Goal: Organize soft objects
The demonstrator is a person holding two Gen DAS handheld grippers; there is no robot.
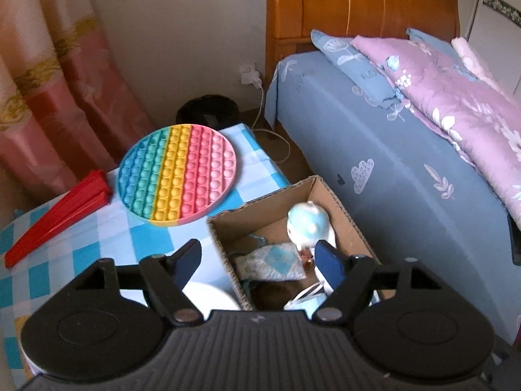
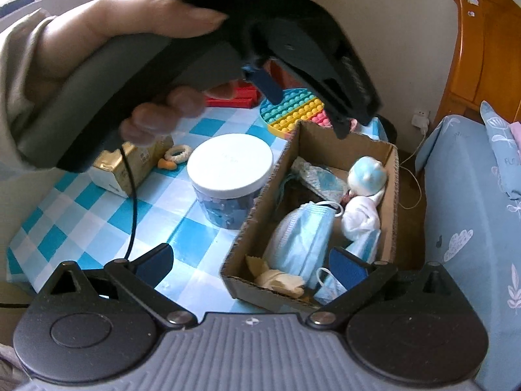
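Writing barely reads anywhere: only faint grey letters on the blue bedsheet, too blurred to make out. Both tools stand wide and hold nothing, the left gripper above the cardboard box and the right gripper at its near end. Inside the box lie a blue-capped plush toy and a face mask. Only the right wrist view shows the white-lidded tub left of the box; only the left wrist view shows the rainbow pop mat whole, far on the checked tablecloth.
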